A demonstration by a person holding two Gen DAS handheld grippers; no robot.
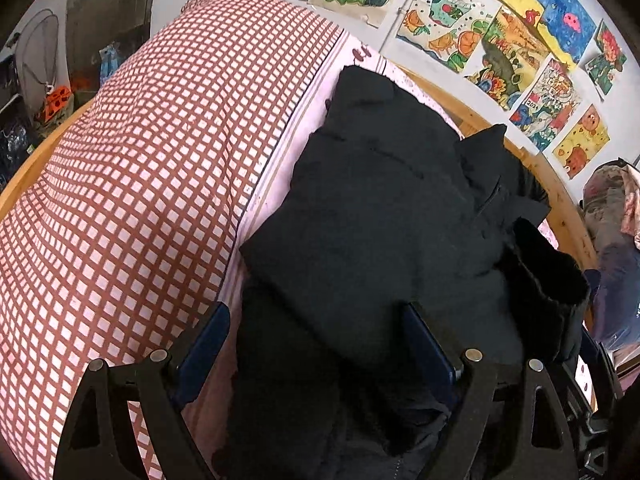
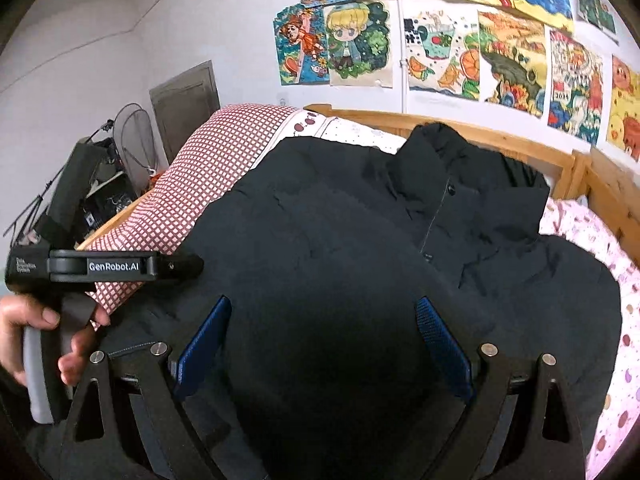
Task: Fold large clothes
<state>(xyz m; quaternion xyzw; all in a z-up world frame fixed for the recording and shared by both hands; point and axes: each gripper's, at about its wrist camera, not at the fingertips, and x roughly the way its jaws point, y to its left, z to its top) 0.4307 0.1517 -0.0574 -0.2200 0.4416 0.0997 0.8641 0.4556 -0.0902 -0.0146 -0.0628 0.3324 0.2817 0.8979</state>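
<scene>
Jacket: a large black padded jacket (image 2: 360,240) lies on the bed, collar toward the wooden bed frame (image 2: 520,140), just beside the red checked quilt (image 2: 208,184).
Left gripper (image 1: 316,344): blue pads wide apart over the jacket's lower part, clamping nothing.
Right gripper (image 2: 324,340): also spread wide, above the dark cloth.
Writing: "GenRobot.AI" on the left device, held by a hand (image 2: 36,336); smaller print beside it is unreadable.
Wall: coloured drawings (image 2: 460,40); one shows "2024".
Hard to see: the jacket's folds melt into black.
</scene>
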